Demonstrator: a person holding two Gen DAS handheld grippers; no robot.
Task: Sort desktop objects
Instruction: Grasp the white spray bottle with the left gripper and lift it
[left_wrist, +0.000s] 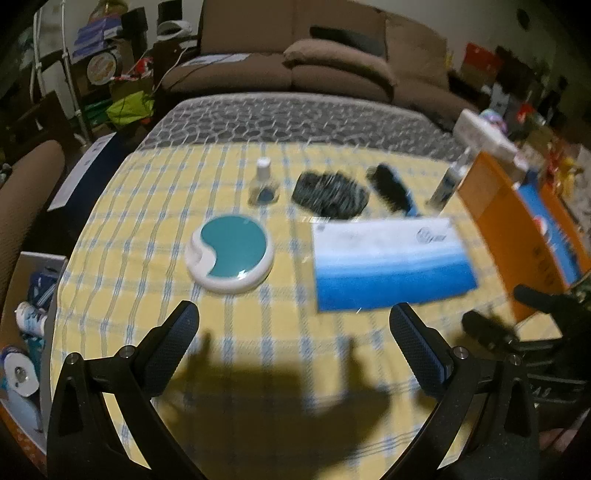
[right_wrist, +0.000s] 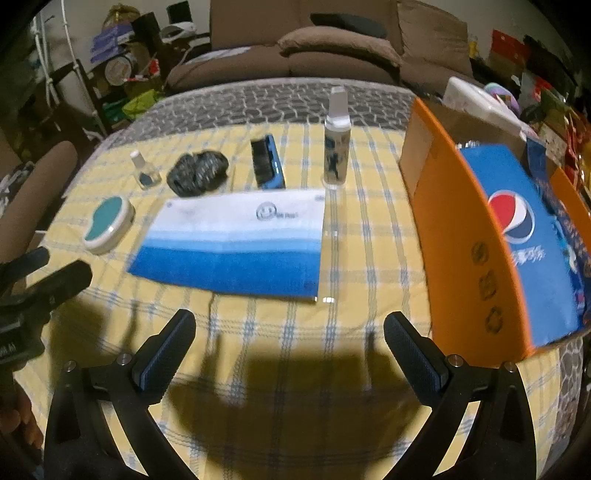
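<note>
A: Left wrist view first. What's the left claw (left_wrist: 294, 320) doing?

B: Its jaws stand wide apart with nothing between them, above the yellow checked cloth (left_wrist: 280, 332) on the surface. Ahead lie a round teal-and-white case (left_wrist: 231, 254), a small clear bottle (left_wrist: 263, 183), a dark crumpled bundle (left_wrist: 330, 195), a blue-backed brush (left_wrist: 394, 188) and a blue-and-white towel (left_wrist: 391, 263). A spray bottle (left_wrist: 450, 182) stands just beside the orange box (left_wrist: 495, 229).

A: And the right wrist view?

B: The right claw (right_wrist: 290, 328) is also spread open and empty. The towel (right_wrist: 236, 242) lies flat just ahead, the case (right_wrist: 108, 224) to its left. Beyond are the small bottle (right_wrist: 144, 171), the bundle (right_wrist: 198, 171), the brush (right_wrist: 267, 162) and the upright spray bottle (right_wrist: 336, 142). The orange box (right_wrist: 454, 236), with a Pepsi carton (right_wrist: 524, 236) in it, sits at the right.
</note>
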